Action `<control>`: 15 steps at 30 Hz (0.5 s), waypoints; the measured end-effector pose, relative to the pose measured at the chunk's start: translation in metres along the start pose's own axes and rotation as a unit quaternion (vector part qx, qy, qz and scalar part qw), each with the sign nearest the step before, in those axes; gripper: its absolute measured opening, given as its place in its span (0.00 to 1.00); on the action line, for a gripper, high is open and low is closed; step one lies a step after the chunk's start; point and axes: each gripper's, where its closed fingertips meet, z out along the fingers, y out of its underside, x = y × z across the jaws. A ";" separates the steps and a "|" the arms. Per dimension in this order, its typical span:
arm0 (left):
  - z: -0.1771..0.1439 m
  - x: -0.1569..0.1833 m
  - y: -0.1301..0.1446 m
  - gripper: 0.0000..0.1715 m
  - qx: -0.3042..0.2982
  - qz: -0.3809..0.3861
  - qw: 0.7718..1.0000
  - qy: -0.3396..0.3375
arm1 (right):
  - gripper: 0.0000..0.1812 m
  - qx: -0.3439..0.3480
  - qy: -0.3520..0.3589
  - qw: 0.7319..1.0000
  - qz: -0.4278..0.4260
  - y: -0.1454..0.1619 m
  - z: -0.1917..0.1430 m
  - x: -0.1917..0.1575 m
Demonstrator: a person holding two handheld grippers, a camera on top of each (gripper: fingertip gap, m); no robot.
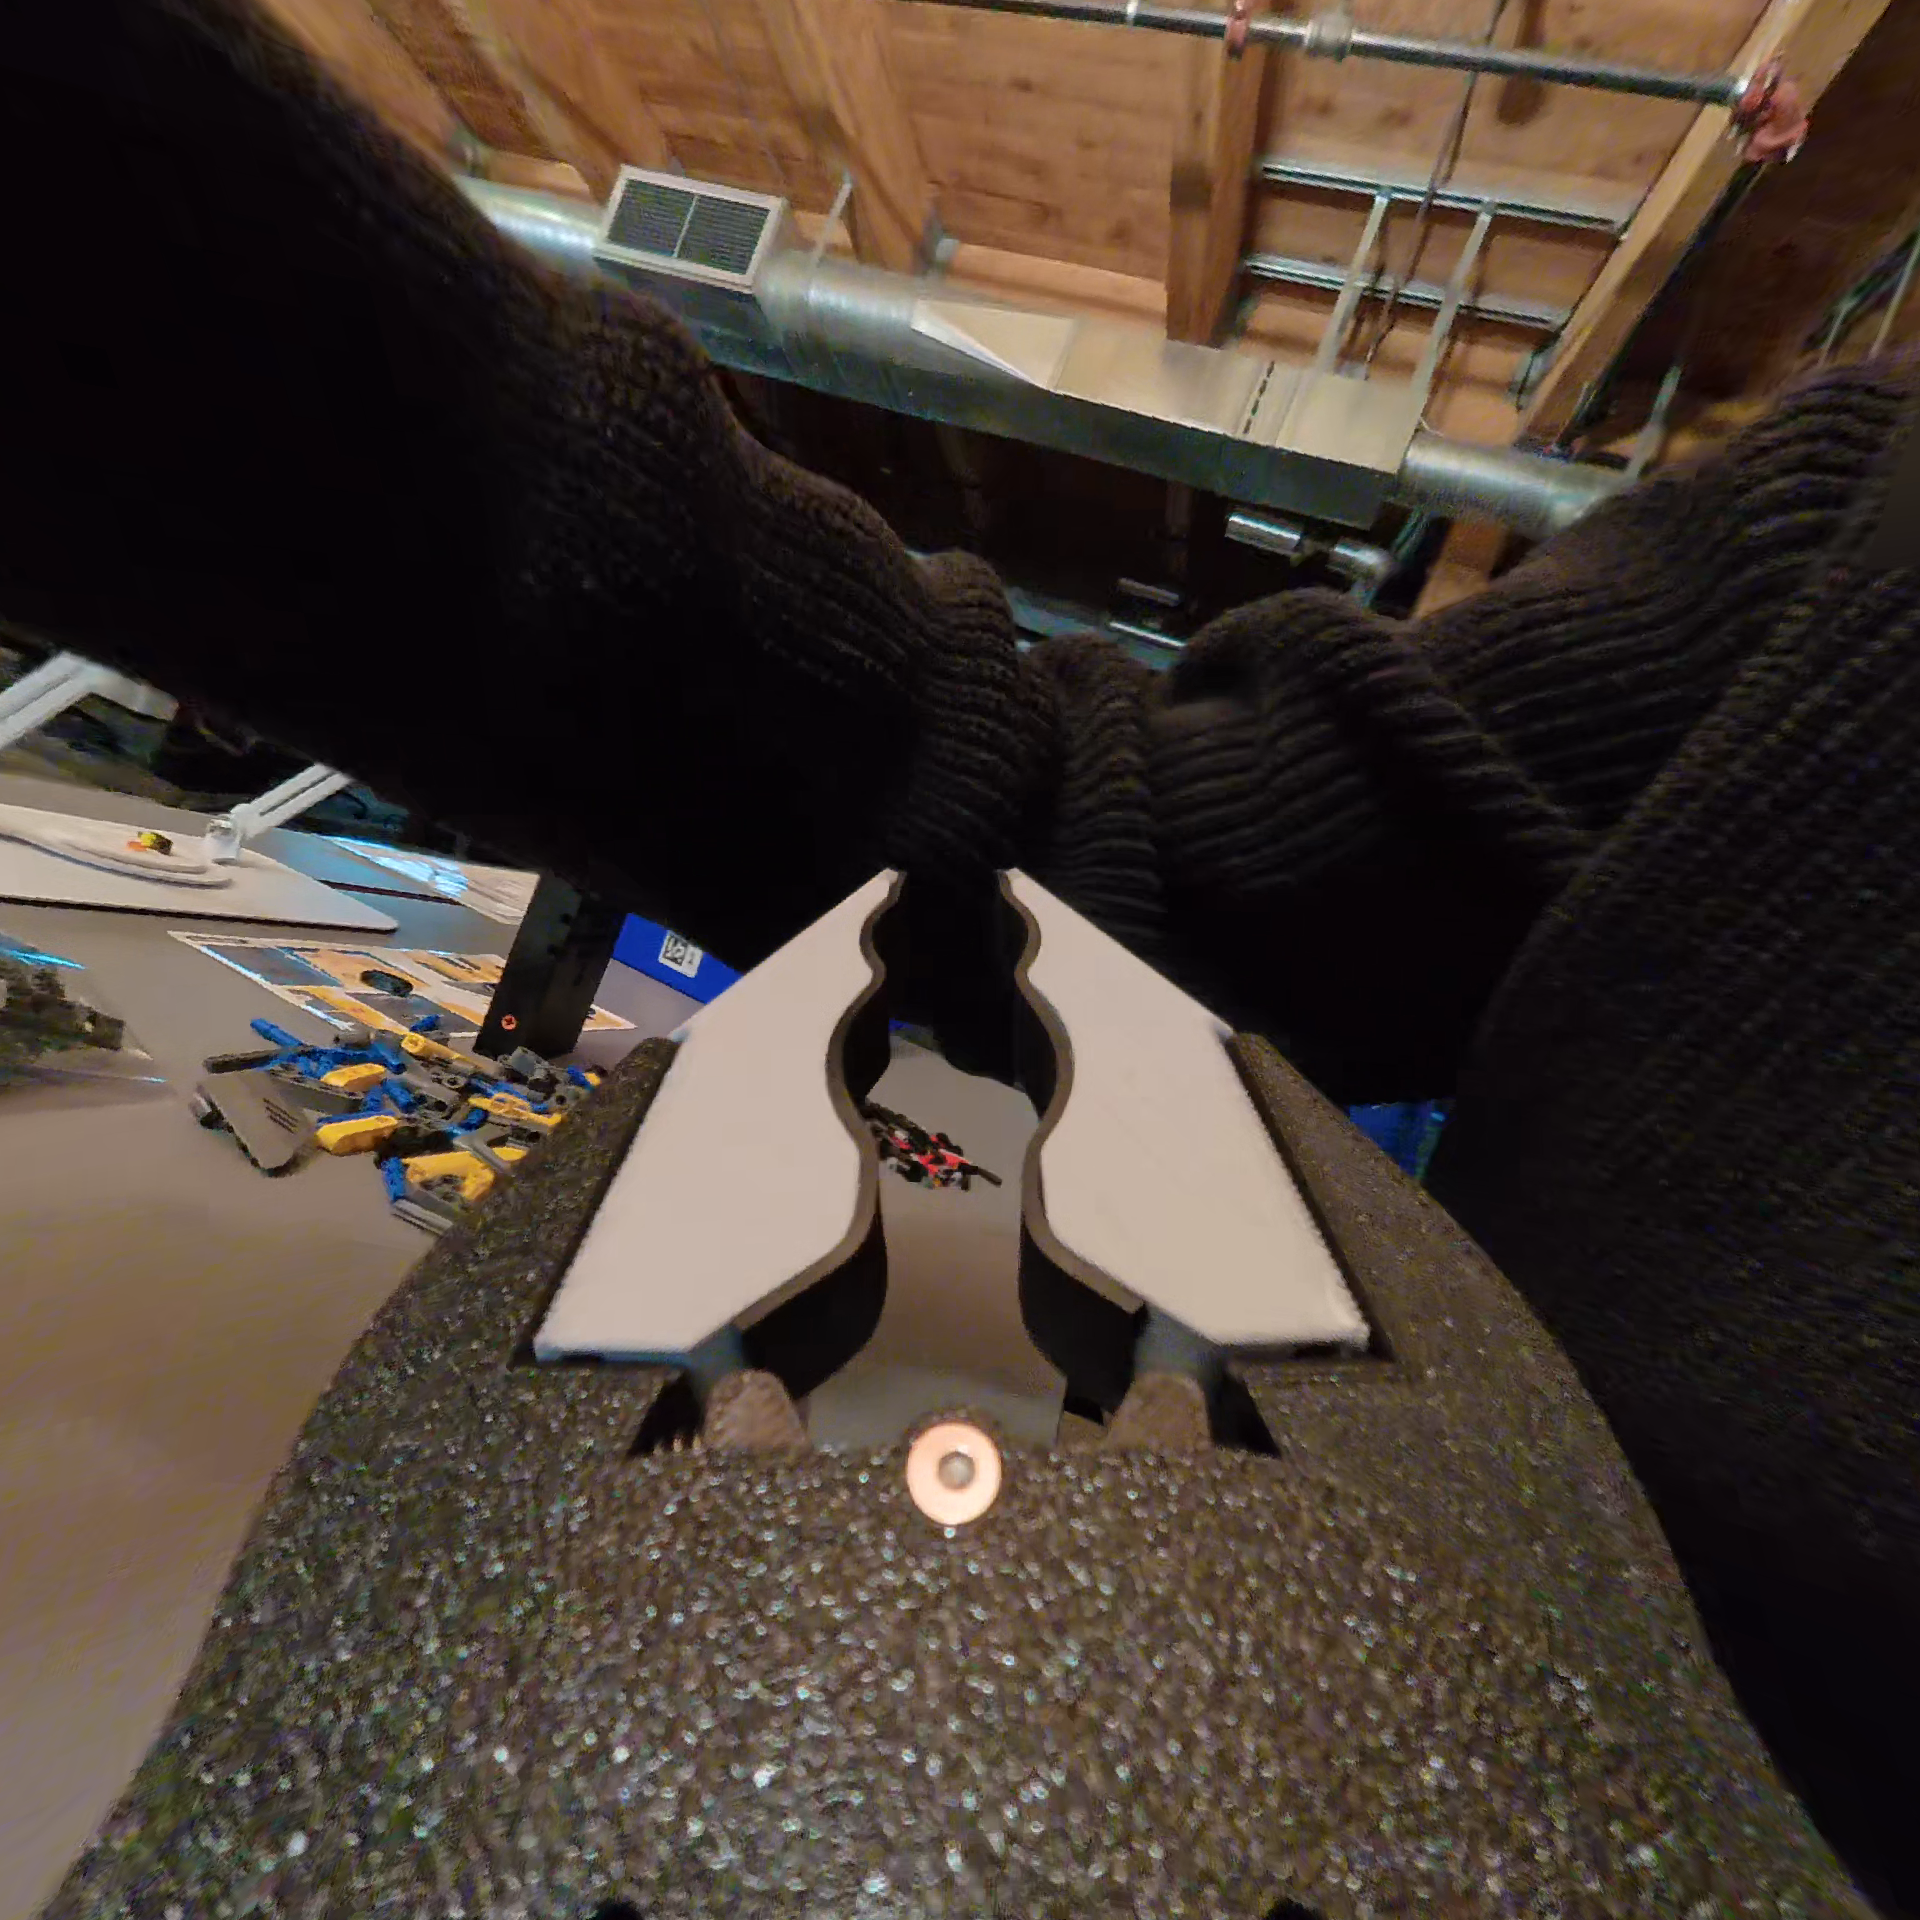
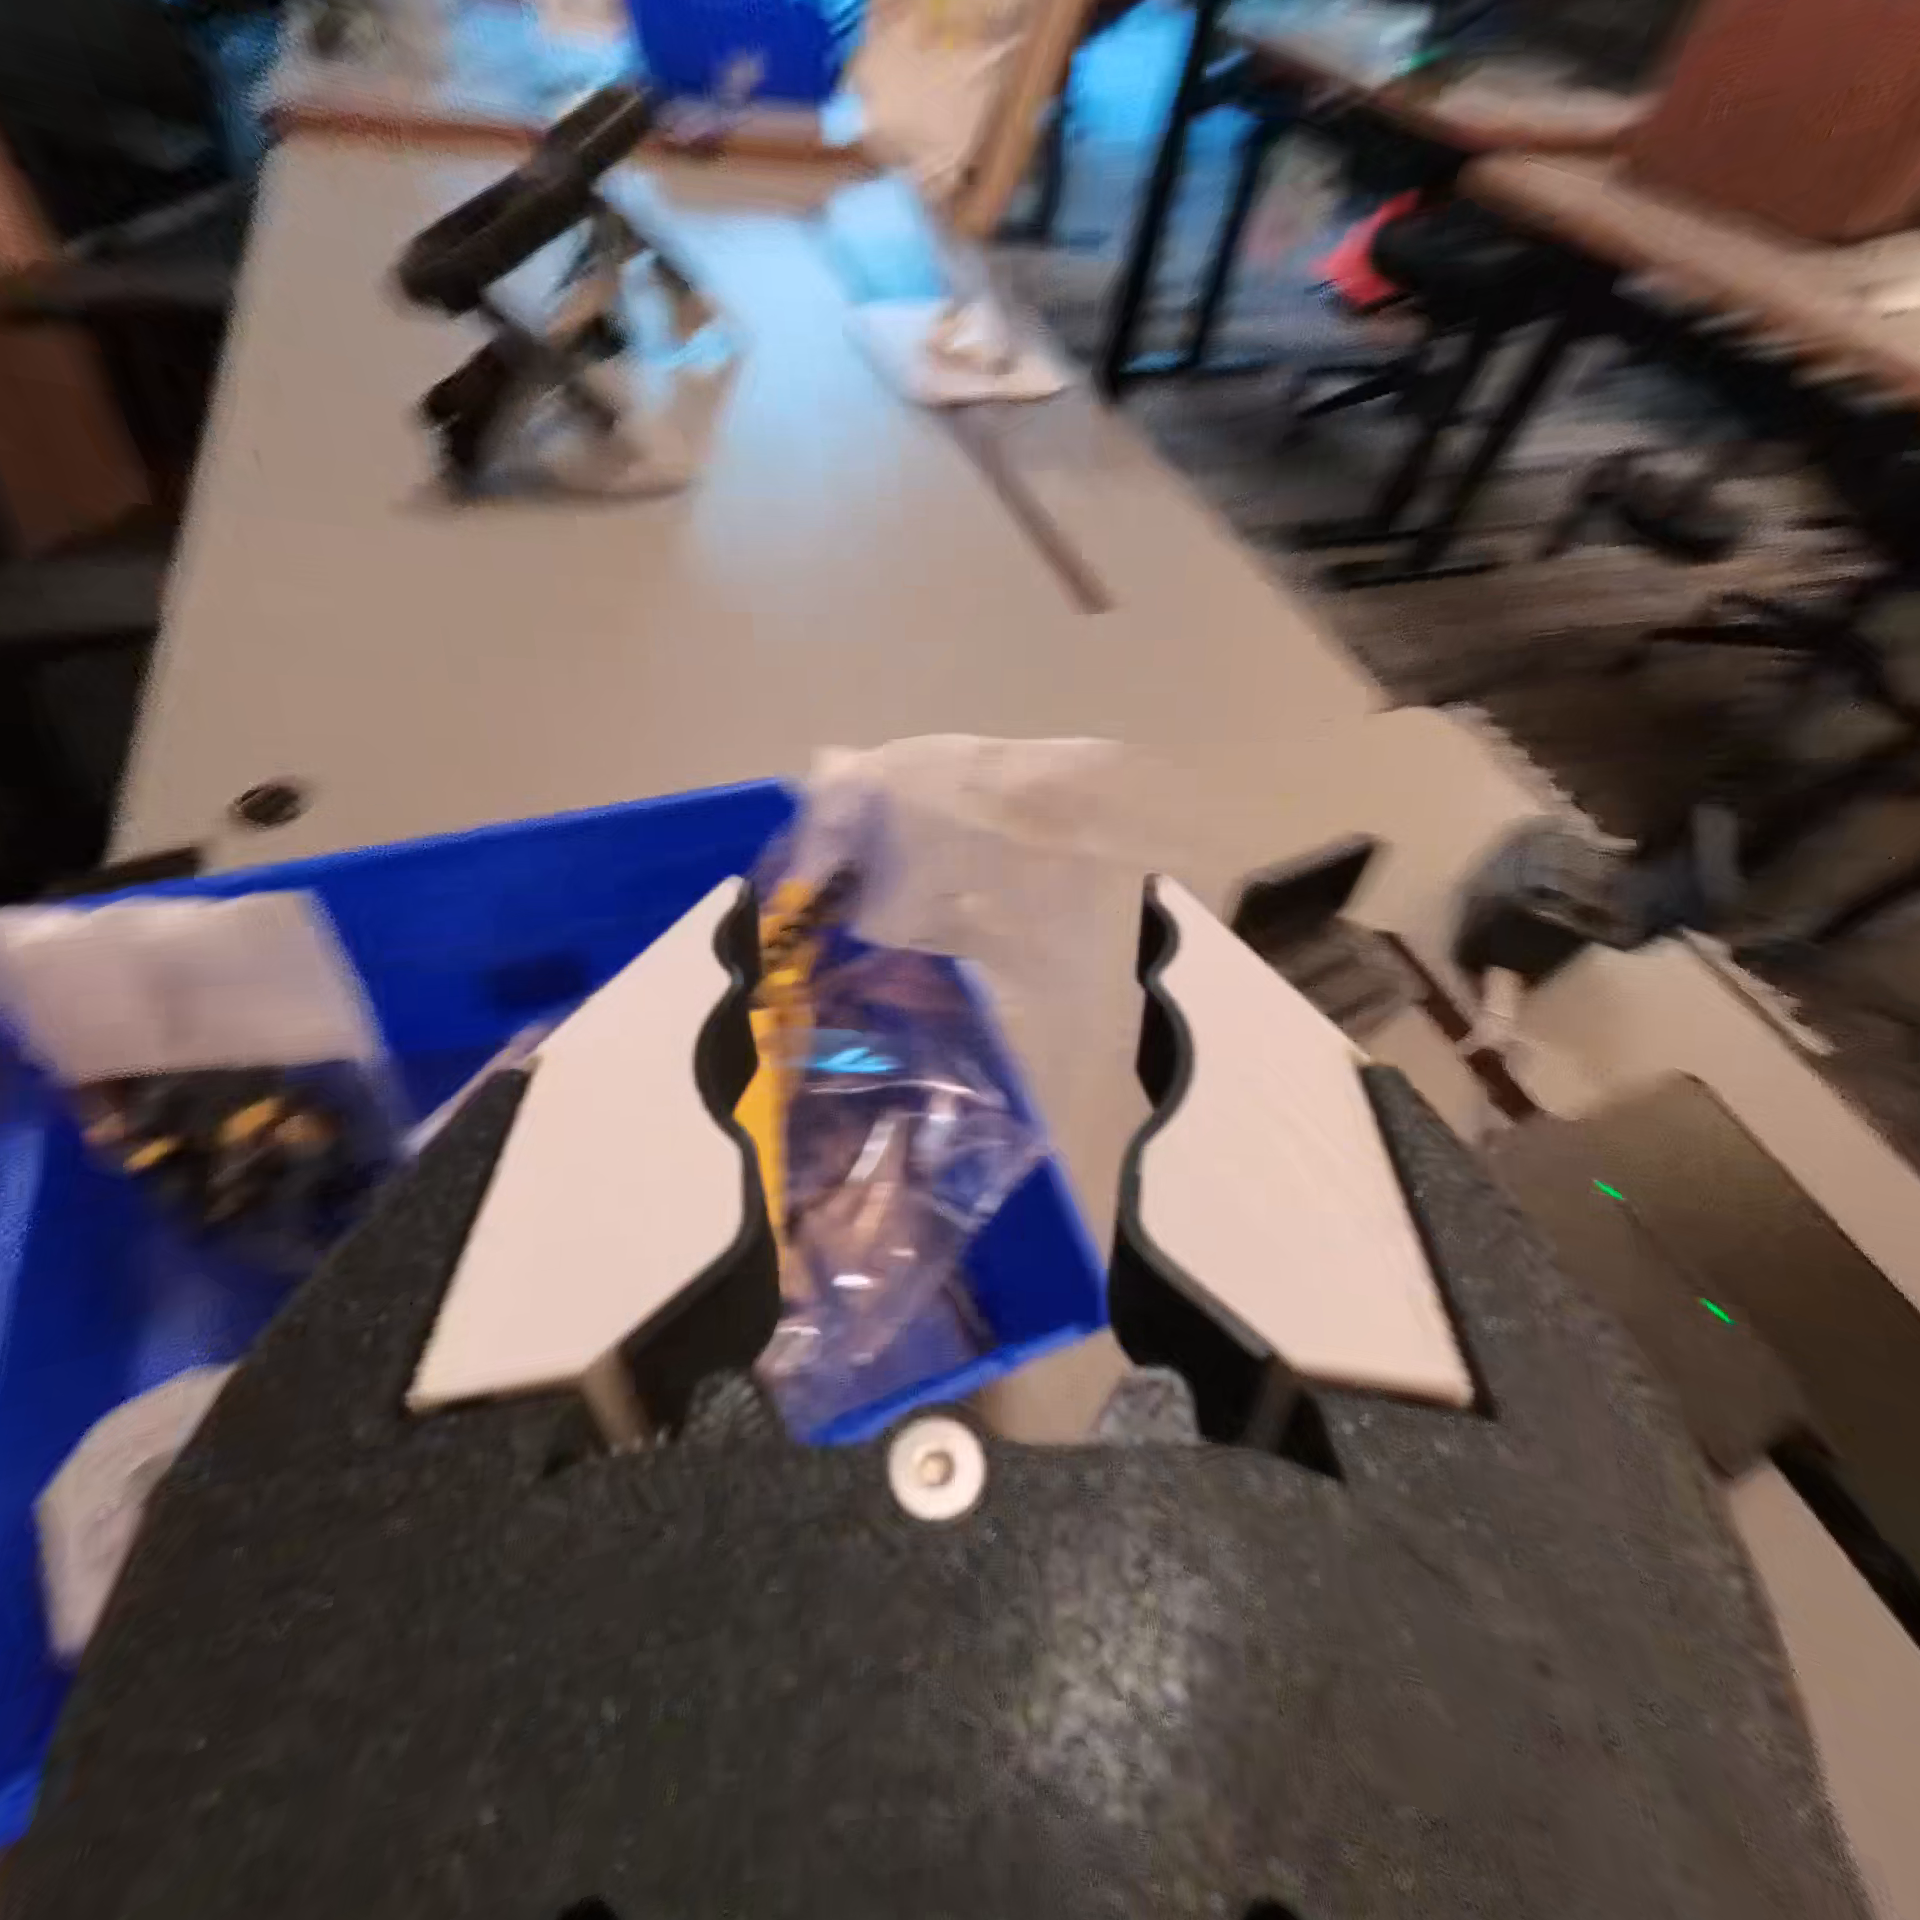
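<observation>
Left gripper [image 1: 951,894], own wrist view: jaws parted by a narrow gap, nothing between them. Tips sit close against a black knit sleeve [image 1: 520,582] that fills the upper left and right of the frame; contact cannot be confirmed. Through the gap, lower centre, a small red-and-black cluster of parts [image 1: 928,1148] lies on the grey table [image 1: 156,1403]. Left of the jaws, a loose pile of blue, yellow and grey building pieces [image 1: 416,1107]. Behind the pile, a printed instruction sheet [image 1: 343,977] lies flat; its print is too small to read. A blue bin [image 1: 665,961] with a white label shows just left of the fingertips; the label is partly hidden. Upper frame: wooden ceiling with a metal duct [image 1: 935,322].

Right gripper [image 2: 943,899], own wrist view, heavily motion-blurred: jaws set wide, gripping nothing. Between and below the fingers, a clear plastic bag [image 2: 894,1122] holding yellow and dark pieces stands in the corner of the blue bin [image 2: 468,914]; whether the left finger touches it cannot be told. Another bag of dark and yellow parts [image 2: 197,1122] with a white label lies at frame left in the bin; the label is unreadable from blur. At right edge, a dark device [image 2: 1683,1247] with green lights. Grey table [image 2: 623,623] runs to the upper frame.
</observation>
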 end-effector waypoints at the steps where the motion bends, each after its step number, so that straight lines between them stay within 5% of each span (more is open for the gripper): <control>1: 0.000 -0.001 -0.001 0.09 -0.002 0.008 1.000 -0.004 | 0.40 0.014 0.033 0.999 0.021 0.002 -0.004 0.019; 4: -0.002 -0.004 -0.004 0.09 -0.004 0.028 0.999 -0.017 | 0.41 -0.046 0.030 0.994 0.093 0.036 0.006 0.034; 9: 0.001 -0.010 -0.002 0.09 -0.028 0.038 0.998 -0.045 | 0.43 -0.142 0.001 0.984 0.109 0.077 0.035 0.009; 11: 0.003 -0.007 -0.003 0.09 -0.035 0.038 0.998 -0.037 | 0.20 -0.143 -0.018 0.984 0.101 0.073 0.036 -0.006; 12: 0.003 -0.004 -0.005 0.09 -0.034 0.044 0.998 -0.033 | 0.00 -0.128 -0.036 0.986 0.098 0.064 0.031 -0.013; 15: 0.004 0.009 -0.014 0.09 -0.026 0.070 0.997 -0.015 | 0.00 -0.097 -0.116 0.980 0.132 0.031 0.004 -0.035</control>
